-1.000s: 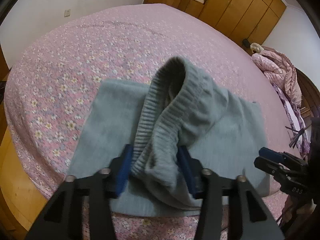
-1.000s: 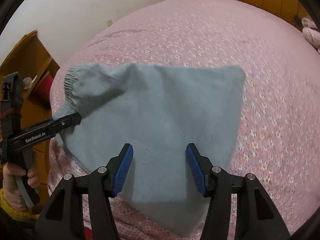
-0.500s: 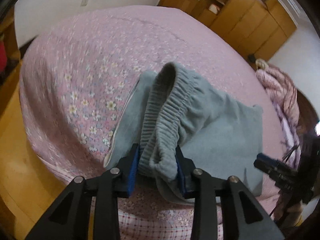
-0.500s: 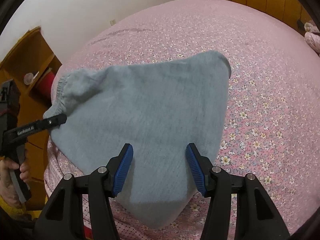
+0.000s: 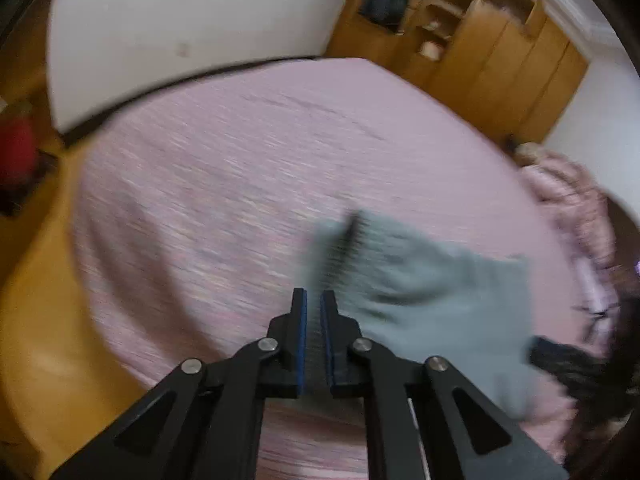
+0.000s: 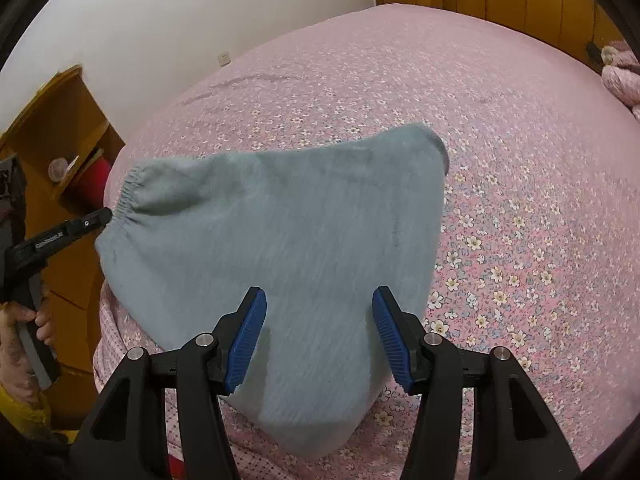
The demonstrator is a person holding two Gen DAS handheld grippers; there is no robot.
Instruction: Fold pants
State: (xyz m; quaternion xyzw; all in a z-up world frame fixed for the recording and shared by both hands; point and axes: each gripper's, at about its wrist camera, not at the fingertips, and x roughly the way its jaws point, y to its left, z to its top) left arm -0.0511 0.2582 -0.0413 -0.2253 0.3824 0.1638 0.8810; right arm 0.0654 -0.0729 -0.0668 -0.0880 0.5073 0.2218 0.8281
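Nearest me, the right gripper (image 6: 318, 338) hangs over the near edge of the bed with its blue pads spread wide, holding nothing; the grey pants (image 6: 280, 264) lie under the gap between them. The pants sit folded on the pink floral bedspread (image 6: 520, 184), close to the near-left corner of the bed, with the elastic waistband (image 6: 128, 192) bunched at the left end.

At that waistband, the left gripper (image 6: 105, 213) meets the cloth, its black tip touching the gathered edge. In its own blurred view the left gripper (image 5: 313, 304) has its pads drawn nearly together with only a thin slit between. Ribbed grey cloth seems to run through that slit, though the smear makes it hard to be sure. The person's hand (image 6: 28, 320) grips the handle at the far left.

Beyond the bed stand a white wall (image 6: 180, 20) and a wooden wardrobe (image 5: 500, 52), and a pink quilt (image 6: 624, 76) is heaped at the right side.
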